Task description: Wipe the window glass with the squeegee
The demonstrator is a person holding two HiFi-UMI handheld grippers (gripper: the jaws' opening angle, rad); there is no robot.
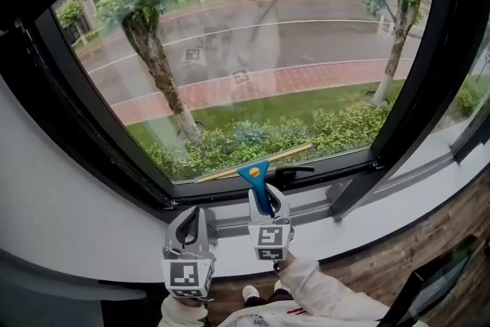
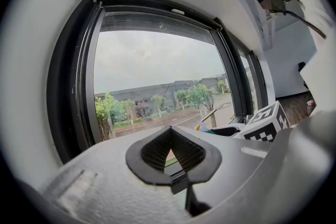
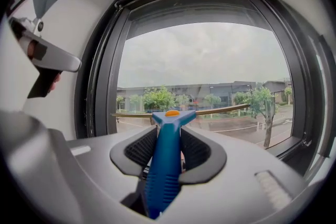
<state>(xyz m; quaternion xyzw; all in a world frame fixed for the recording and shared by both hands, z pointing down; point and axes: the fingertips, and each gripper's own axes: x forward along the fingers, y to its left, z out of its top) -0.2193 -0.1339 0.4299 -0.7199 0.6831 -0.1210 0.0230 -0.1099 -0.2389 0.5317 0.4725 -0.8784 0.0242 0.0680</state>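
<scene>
One squeegee with a blue plastic handle and orange dot (image 1: 254,174) stands at the bottom of the single large window glass (image 1: 253,50); its thin pale blade lies slightly tilted along the pane's lower edge, just above the black frame (image 1: 230,191); of two grippers, the right gripper (image 1: 264,199) pinches the blue handle between its pads; the left gripper (image 1: 195,222), just beside it, has its jaws pressed together on nothing.
</scene>
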